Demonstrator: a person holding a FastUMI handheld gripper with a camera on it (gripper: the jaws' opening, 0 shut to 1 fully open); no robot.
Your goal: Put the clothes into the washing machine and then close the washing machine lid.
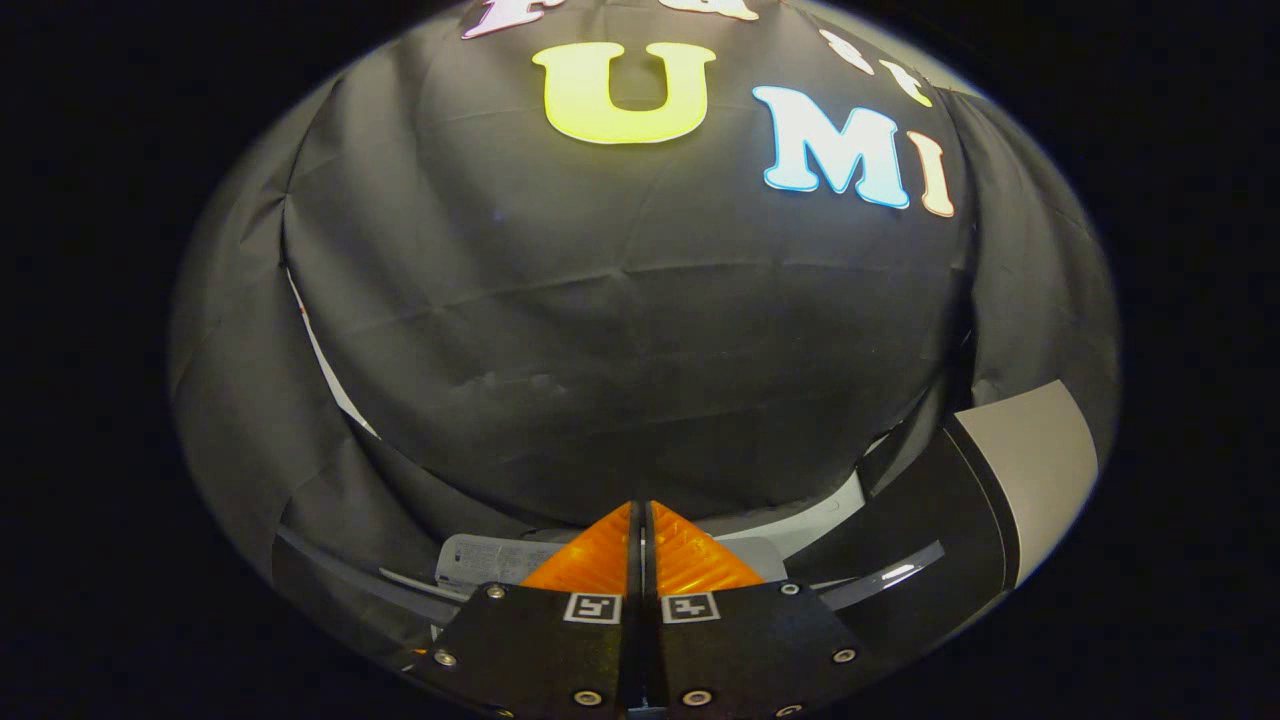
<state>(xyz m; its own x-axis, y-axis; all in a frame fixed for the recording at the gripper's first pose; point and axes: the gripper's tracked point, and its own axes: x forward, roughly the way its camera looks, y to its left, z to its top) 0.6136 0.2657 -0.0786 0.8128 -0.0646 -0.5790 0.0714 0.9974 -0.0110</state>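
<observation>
Gripper (641, 520) fingers pressed together, nothing between them, aimed at the booth wall. Washing machine (1030, 460) sits low, just under and beyond the fingertips, its pale body curving off to the right of them; lid state can't be judged. No clothes near the machine. Likely the very start or the very end; next move probably calls for tipping down toward the machine.

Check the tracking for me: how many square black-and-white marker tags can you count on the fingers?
2: one tag on the left finger, the other tag on the right finger, side by side across the closed gap. None looks hidden.
</observation>
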